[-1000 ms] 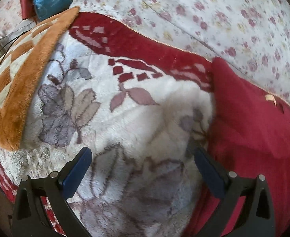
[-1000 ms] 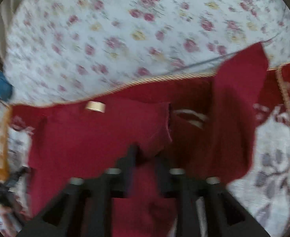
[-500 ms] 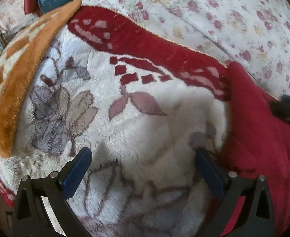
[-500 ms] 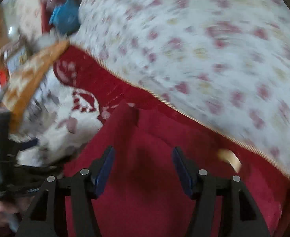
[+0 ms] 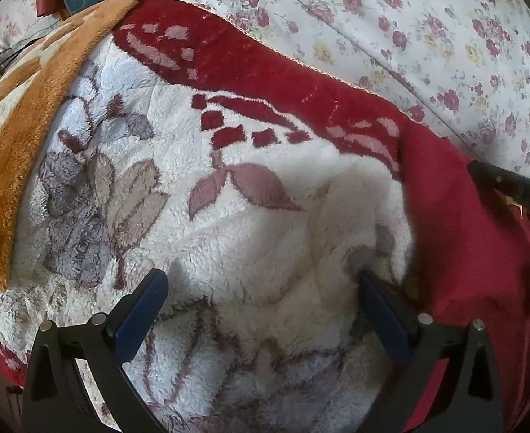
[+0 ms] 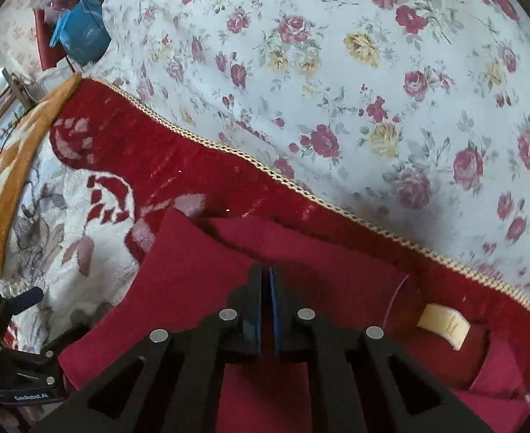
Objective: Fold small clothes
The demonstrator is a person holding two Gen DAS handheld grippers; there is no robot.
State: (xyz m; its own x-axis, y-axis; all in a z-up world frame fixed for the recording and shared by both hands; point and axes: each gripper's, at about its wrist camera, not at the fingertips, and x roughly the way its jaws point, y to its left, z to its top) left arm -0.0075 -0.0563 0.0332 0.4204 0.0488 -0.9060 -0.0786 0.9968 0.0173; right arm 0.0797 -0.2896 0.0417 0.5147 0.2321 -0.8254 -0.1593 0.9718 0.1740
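**Right claw closing on the fold**

Red garment [image 6: 200,278] lies on the fleece blanket [image 5: 229,252]. Right gripper [image 6: 266,281] jaws closing, nearly together, cloth pinch unclear. Left gripper [image 5: 261,288] wide, empty. Confirm both layers caught before lifting.

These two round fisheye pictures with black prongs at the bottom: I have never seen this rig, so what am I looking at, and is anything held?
No robot here: a person holds a two-finger gripper in each hand, each carrying a forward-looking camera. The left wrist view shows the left gripper with jaws wide apart and nothing between them, over a fluffy white and red flower-patterned blanket. The right wrist view shows the right gripper, its jaws closing, nearly together, over a dark red small garment with a cream label; I cannot tell whether cloth is pinched. Around them lie an orange and cream plush blanket, a white rose-print bedsheet and a blue bag.
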